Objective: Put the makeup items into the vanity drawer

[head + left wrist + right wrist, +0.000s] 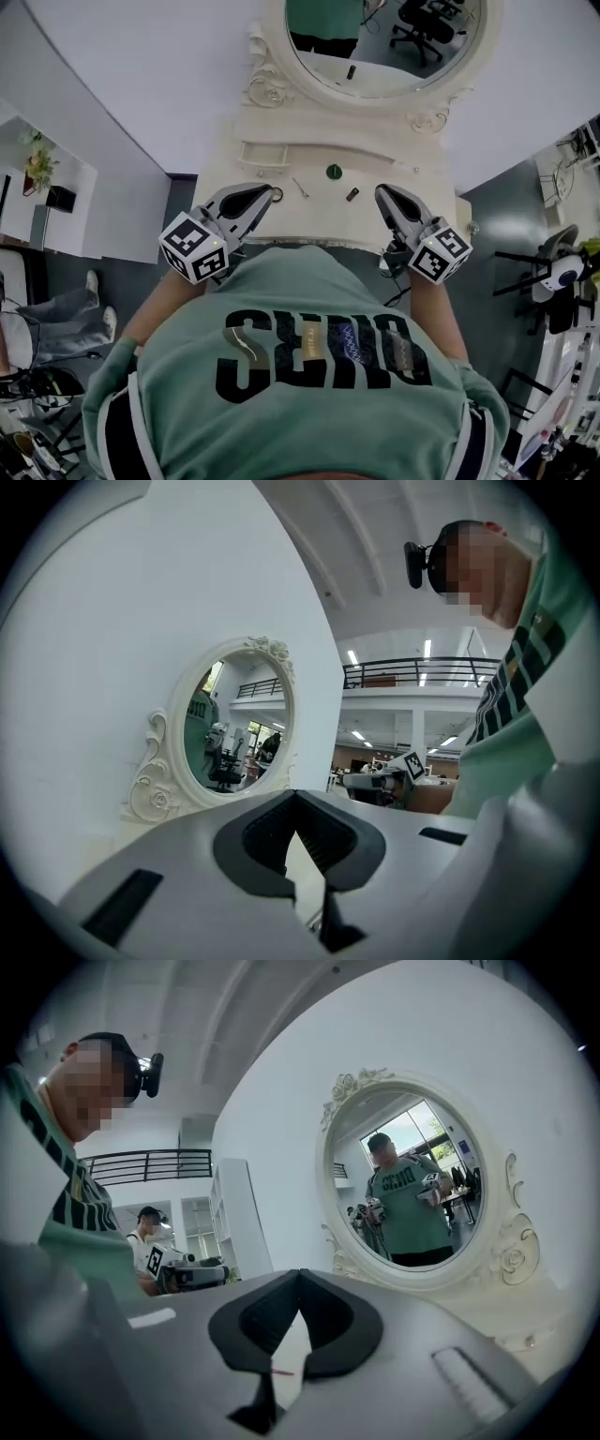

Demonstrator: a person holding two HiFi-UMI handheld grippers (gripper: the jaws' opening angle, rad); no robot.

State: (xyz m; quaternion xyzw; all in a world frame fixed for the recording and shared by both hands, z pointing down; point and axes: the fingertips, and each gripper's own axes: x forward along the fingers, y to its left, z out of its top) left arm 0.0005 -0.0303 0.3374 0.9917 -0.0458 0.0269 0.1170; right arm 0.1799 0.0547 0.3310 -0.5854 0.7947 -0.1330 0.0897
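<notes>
Standing at the white vanity (281,220), I hold both grippers low over its front edge, tips pointing toward the oval mirror (375,42). My left gripper (266,193) has its jaws pressed tip to tip, and the left gripper view shows nothing between the dark pads. My right gripper (382,193) is pinched together in the same way and is just as empty.

The makeup items lie out on the vanity top between and beyond the two grippers. A small ring-shaped piece (276,194) sits just beside my left tips; I cannot tell whether they touch. A thin pale stick-like tool (300,187) lies at a slant a little to its right. A round dark green item (334,172) stands near the middle, further back toward the mirror. A short dark tube (352,195) lies tilted near my right gripper, apart from its tips.

A small drawer front (263,153) shows in the raised ledge under the mirror, left of centre, and it looks flush with the ledge.

Seen from my right gripper, the mirror (412,1185) reflects me in a green shirt with both grippers raised.
</notes>
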